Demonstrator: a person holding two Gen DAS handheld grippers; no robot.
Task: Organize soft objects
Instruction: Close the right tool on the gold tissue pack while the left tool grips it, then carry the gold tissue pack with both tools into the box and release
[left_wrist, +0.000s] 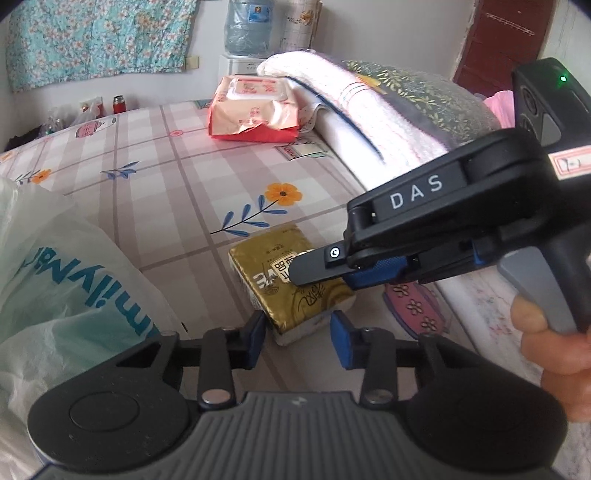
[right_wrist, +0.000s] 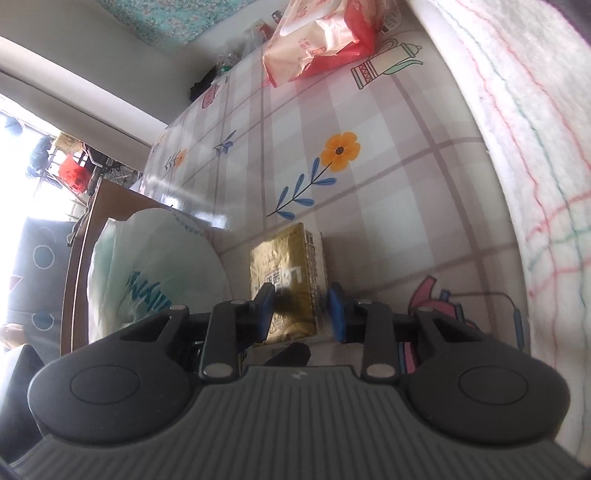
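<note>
Both hand-held grippers crowd the gold foil tissue pack (left_wrist: 291, 280) near the bed's (left_wrist: 155, 177) front edge. The left hand-held gripper (left_wrist: 298, 336) straddles its corner, jaws apart. The right hand-held gripper (right_wrist: 301, 311) brackets it, pads seemingly not yet pressing, probably steadying it for the white plastic bag (left_wrist: 74, 288) alongside.

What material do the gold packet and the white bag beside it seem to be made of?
Gold rectangular tissue packet: probably thin glossy plastic film; it shines and wrinkles, with white tissue visible at its end. White bag with teal lettering: thin, translucent plastic, crumpled in soft folds.
</note>
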